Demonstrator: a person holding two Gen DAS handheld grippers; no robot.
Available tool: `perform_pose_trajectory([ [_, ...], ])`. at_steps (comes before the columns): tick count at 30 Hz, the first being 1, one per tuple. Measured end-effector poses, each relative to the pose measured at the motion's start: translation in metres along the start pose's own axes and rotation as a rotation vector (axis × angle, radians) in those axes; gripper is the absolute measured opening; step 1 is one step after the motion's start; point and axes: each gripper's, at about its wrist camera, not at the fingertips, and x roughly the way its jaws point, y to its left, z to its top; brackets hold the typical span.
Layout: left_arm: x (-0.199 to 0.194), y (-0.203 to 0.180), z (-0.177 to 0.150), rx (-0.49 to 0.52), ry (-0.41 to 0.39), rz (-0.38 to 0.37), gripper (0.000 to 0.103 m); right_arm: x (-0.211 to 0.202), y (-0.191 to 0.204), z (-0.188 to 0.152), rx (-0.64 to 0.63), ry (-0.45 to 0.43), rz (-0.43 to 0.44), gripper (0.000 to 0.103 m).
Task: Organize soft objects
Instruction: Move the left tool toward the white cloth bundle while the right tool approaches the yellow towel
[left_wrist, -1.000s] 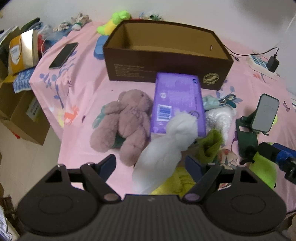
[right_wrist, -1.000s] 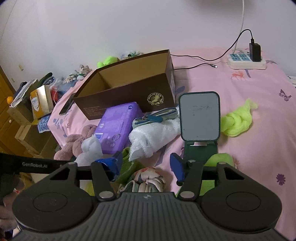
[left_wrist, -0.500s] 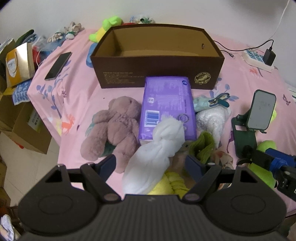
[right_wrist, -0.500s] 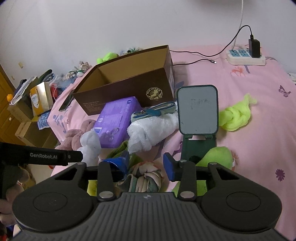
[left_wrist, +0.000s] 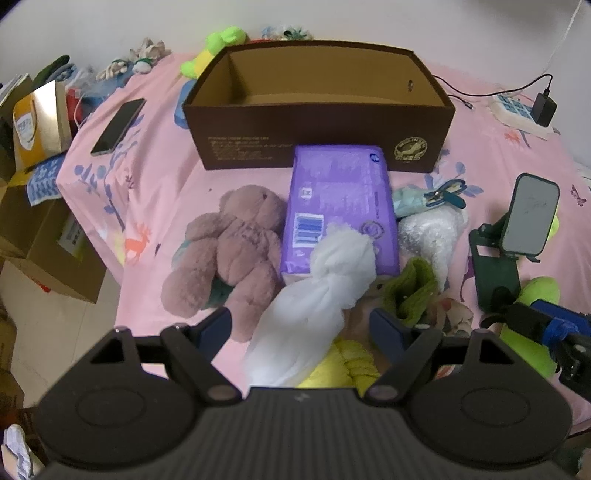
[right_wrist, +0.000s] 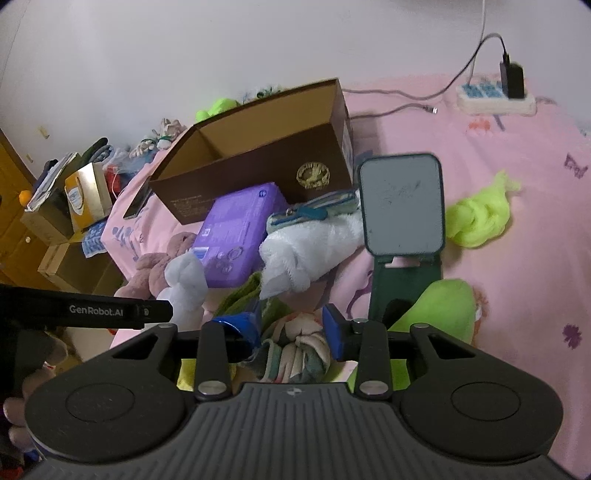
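Two grippers: right gripper (right_wrist: 291, 330) narrowed since a second ago around floral rolled fabric bundle (right_wrist: 295, 349), contact unclear; left gripper (left_wrist: 301, 326) unchanged, spread over knotted white cloth (left_wrist: 314, 306). Brown cardboard box (left_wrist: 317, 140) empty; sorting barely begun.

Right gripper (right_wrist: 291, 330) jaws have narrowed around the patterned cloth bundle (right_wrist: 295, 350); left gripper (left_wrist: 301, 325) has drawn back slightly

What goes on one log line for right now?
left claw: open, around white cloth | right claw: open, around floral cloth bundle | brown box: nothing visible inside
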Motion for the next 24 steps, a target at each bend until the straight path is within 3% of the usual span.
perform_pose_trajectory([
  [24, 0.007, 0.009, -0.01, -0.011, 0.03, 0.014, 0.083, 0.006, -0.006, -0.004, 0.058, 0.05, 0.025, 0.02],
])
